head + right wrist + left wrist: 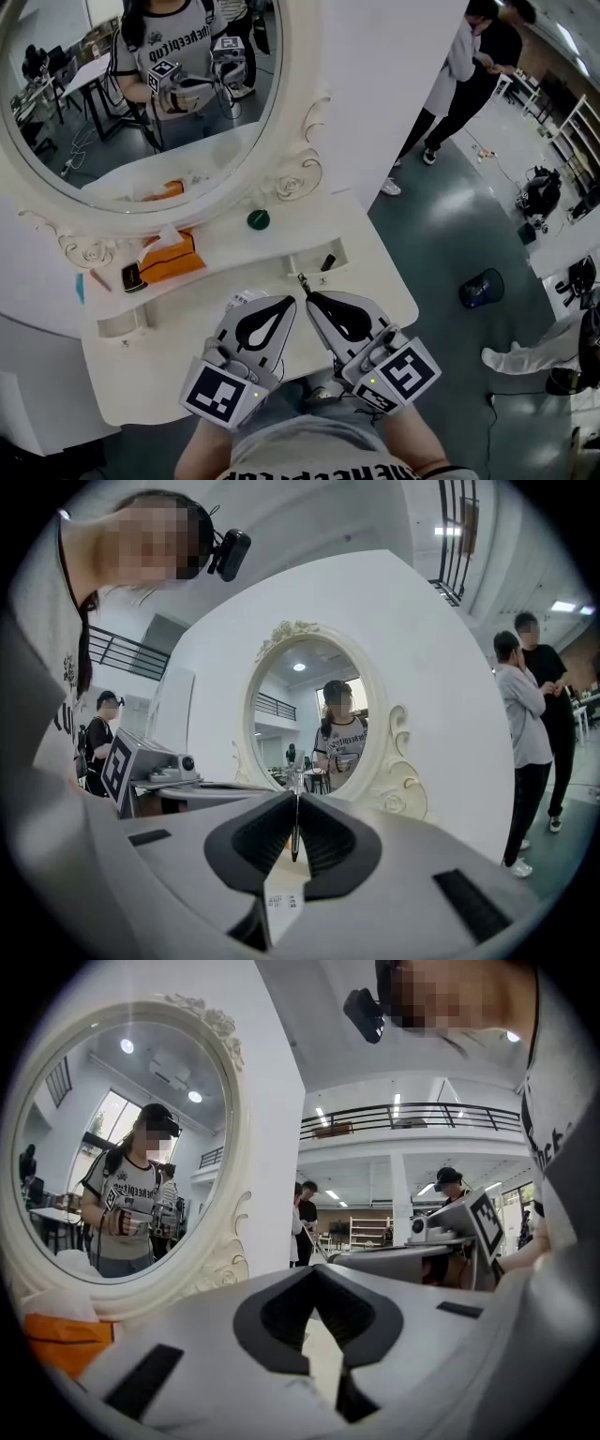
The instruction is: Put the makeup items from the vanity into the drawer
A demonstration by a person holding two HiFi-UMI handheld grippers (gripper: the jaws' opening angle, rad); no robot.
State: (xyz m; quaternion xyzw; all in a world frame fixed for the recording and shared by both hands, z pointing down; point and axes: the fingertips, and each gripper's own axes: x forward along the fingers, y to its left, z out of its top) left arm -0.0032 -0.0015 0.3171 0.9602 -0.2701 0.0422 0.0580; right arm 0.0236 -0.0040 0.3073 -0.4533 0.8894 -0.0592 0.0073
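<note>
Over the front of the white vanity top (169,361) both grippers hover side by side, tips almost touching. My right gripper (308,297) is shut on a thin dark makeup pencil (302,280), which stands upright between the pads in the right gripper view (294,829). My left gripper (290,301) is shut with nothing in it; its jaws meet at the tip in the left gripper view (314,1270). On the shelf behind lie a green round jar (258,219), a black compact (134,277), a brown pencil (98,279) and a black stick (327,262). No drawer shows.
An orange tissue box (169,255) stands below the oval mirror (141,84). Something white and round (246,298) peeks from under the left gripper. Two people (469,66) stand on the floor at the right, near a blue object (481,287).
</note>
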